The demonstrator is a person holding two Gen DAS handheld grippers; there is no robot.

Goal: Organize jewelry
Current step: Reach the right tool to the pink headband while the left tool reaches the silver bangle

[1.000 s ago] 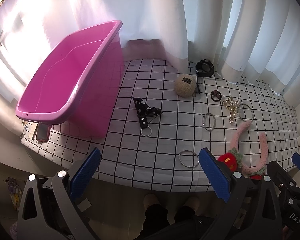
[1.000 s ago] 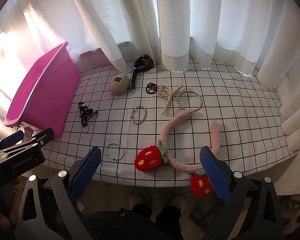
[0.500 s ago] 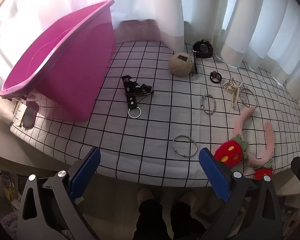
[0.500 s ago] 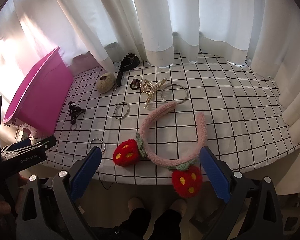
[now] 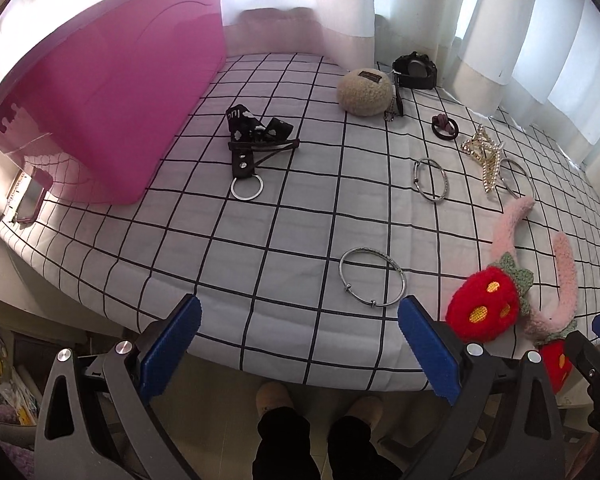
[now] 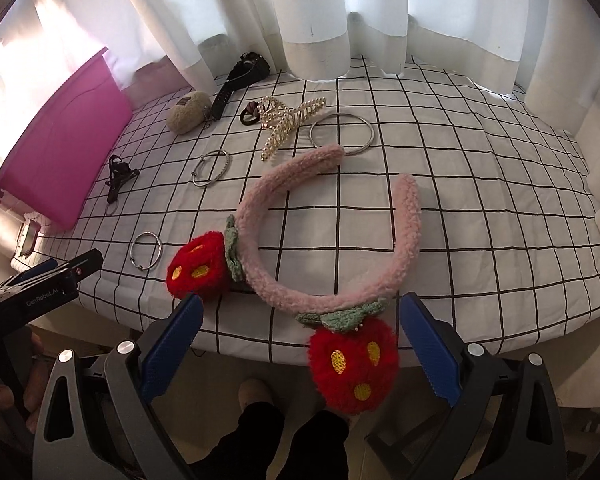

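Both tongs gape wide and empty at the bottom of their frames: left tongs (image 5: 298, 346), right tongs (image 6: 298, 344). Between the right blades hangs one strawberry (image 6: 354, 370) of the single pink headband (image 6: 328, 236). On the checked surface (image 6: 480, 208) beyond lie three silver bangles (image 5: 372, 276), one pearl claw clip (image 6: 288, 126), one watch (image 5: 414, 70). One pink tub (image 5: 100, 100) sits upper left.

Left claw (image 5: 298, 344) agape, right claw (image 6: 300, 346) agape, both empty

White curtains (image 6: 320, 20) hang across the top of the frame. A black-and-white checked cloth (image 5: 292, 240) fills the middle. A phone in a pink case (image 5: 30, 200) lies at left.
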